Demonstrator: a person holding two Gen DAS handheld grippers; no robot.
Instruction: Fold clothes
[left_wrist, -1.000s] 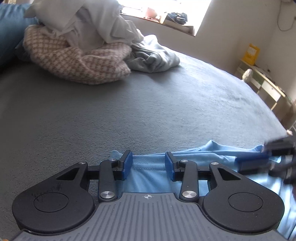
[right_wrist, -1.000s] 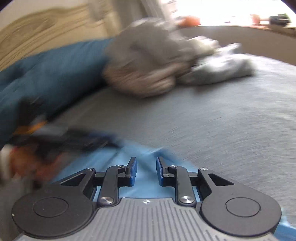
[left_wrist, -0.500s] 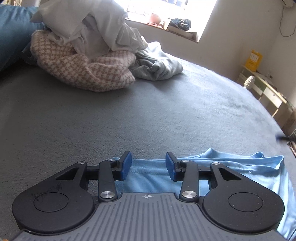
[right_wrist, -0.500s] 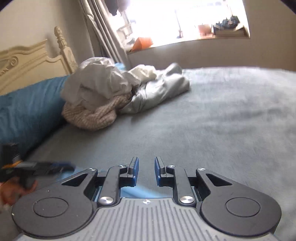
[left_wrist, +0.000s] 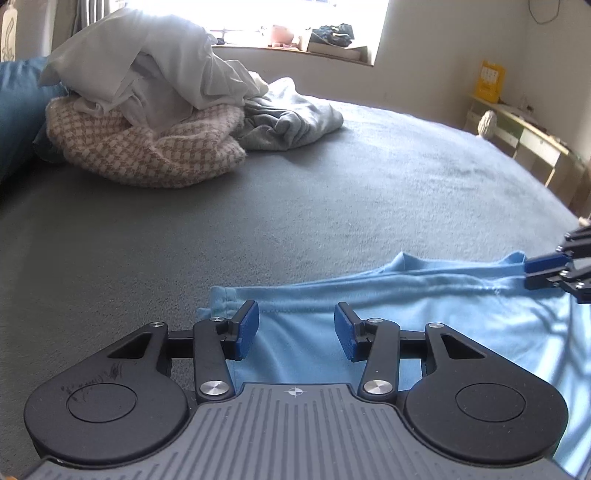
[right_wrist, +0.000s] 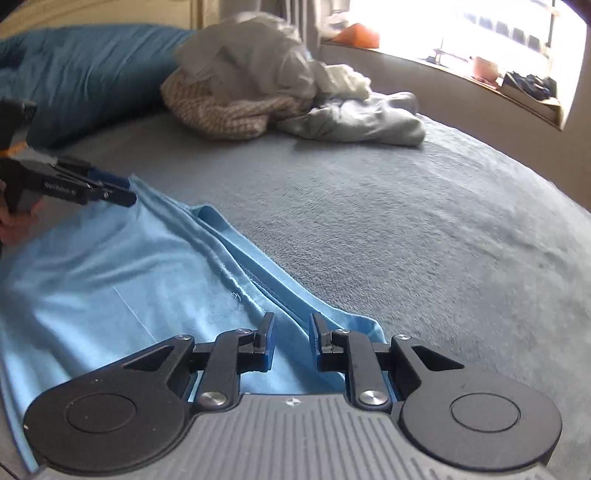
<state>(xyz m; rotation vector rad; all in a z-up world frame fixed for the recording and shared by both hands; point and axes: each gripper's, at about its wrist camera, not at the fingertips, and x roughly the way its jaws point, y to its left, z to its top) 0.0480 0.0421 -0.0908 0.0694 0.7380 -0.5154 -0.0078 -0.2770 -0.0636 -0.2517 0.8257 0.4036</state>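
Note:
A light blue garment (left_wrist: 424, 317) lies spread on the grey bed cover (left_wrist: 332, 192). Its folded far edge runs between my two grippers. My left gripper (left_wrist: 295, 321) hovers over the garment's left corner with its jaws opening. The cloth lies under the gap and the pads do not press it. In the right wrist view the left gripper (right_wrist: 110, 190) shows at the left, held by a hand. My right gripper (right_wrist: 291, 332) sits low over the garment's (right_wrist: 129, 288) right corner. Its jaws are narrowly parted astride the folded edge, not pinching it. The right gripper (left_wrist: 543, 273) also shows at the left wrist view's right edge.
A pile of loose clothes (left_wrist: 147, 122), white, checked and grey, sits at the far left of the bed. A blue pillow (right_wrist: 92, 70) lies behind it. A windowsill (left_wrist: 332, 48) with small items runs along the far wall. A low desk (left_wrist: 528, 136) stands to the right.
My left jaws have widened. The right gripper swung away, then came back to the garment's right corner. The garment now lies stretched wider along its far edge.

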